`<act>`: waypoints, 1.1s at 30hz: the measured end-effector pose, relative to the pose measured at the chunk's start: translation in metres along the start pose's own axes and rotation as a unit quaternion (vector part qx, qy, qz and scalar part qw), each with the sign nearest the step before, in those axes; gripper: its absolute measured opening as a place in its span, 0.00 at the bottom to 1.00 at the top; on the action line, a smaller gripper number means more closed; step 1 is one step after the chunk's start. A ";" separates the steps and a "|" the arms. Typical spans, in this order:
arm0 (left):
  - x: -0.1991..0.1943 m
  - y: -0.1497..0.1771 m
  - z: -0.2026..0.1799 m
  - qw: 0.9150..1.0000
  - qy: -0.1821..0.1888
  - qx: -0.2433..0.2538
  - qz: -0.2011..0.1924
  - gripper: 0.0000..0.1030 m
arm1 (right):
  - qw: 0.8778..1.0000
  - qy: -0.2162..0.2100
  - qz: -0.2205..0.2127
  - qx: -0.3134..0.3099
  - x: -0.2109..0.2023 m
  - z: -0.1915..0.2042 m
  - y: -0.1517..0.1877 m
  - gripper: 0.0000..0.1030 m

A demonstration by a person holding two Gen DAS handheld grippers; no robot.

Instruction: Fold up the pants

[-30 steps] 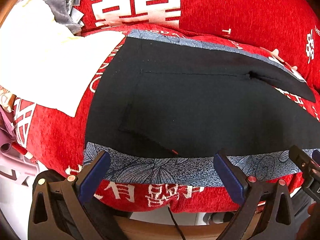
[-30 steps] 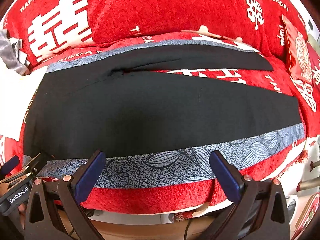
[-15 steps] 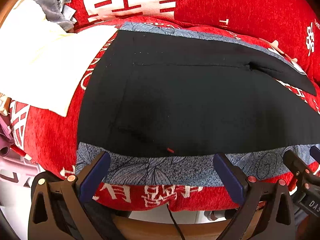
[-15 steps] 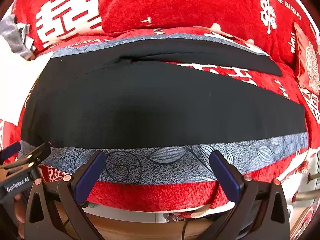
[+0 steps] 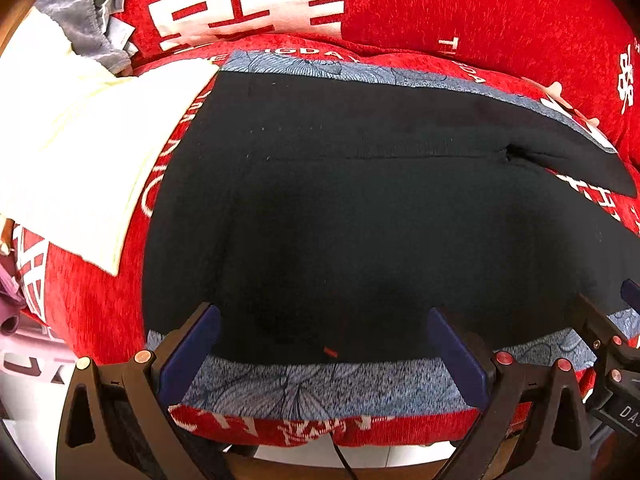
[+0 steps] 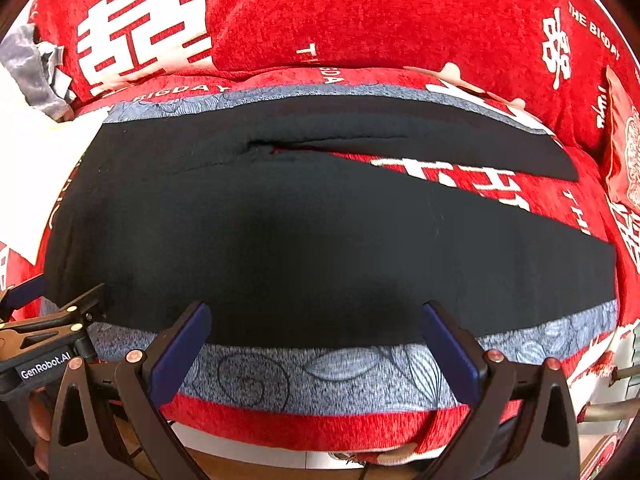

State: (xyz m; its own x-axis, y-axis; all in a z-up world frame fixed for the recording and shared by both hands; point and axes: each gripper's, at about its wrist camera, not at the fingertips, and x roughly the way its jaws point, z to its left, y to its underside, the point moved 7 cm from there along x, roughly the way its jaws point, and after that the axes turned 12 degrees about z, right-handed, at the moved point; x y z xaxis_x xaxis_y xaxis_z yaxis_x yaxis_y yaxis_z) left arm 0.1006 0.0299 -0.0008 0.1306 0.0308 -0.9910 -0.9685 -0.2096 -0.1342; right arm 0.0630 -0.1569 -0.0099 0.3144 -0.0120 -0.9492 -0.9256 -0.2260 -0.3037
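Black pants (image 5: 340,220) (image 6: 320,232) with grey-blue patterned side stripes lie flat across a red sofa seat, waist to the left, legs spreading apart to the right. My left gripper (image 5: 322,344) is open over the near edge of the waist end, its blue pads either side of the patterned stripe. My right gripper (image 6: 316,340) is open over the near edge of the front leg. Each gripper shows at the edge of the other's view: the right gripper (image 5: 608,344) and the left gripper (image 6: 52,340). Nothing is held.
The red sofa cushions (image 6: 360,12) carry white lettering. A folded white cloth (image 5: 72,152) lies left of the waist, with a grey garment (image 5: 84,28) behind it. A red patterned pillow (image 6: 624,148) sits at the far right. The sofa's front edge (image 5: 320,428) is just below my fingers.
Both grippers have moved forward and lower toward the near edge of the pants; their pads now overlap the black fabric and stripe. Both remain open.
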 end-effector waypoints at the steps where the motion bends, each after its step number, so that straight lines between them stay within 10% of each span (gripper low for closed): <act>1: 0.000 -0.003 0.000 1.000 -0.001 0.000 0.001 1.00 | 1.000 -0.001 0.000 -0.002 0.001 0.001 -0.004 1.00; 33: 0.053 -0.166 0.004 0.998 -0.004 0.016 0.056 1.00 | 0.976 -0.038 0.082 -0.200 0.126 0.059 -0.241 1.00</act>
State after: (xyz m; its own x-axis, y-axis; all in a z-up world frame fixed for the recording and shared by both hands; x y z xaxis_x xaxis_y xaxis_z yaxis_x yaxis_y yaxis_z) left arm 0.2676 0.0700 -0.0314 0.0200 0.0167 -0.9997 -0.9832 -0.1810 -0.0227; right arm 0.3131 -0.0464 -0.0607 0.1379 -0.0122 -0.9904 -0.8008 -0.5898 -0.1042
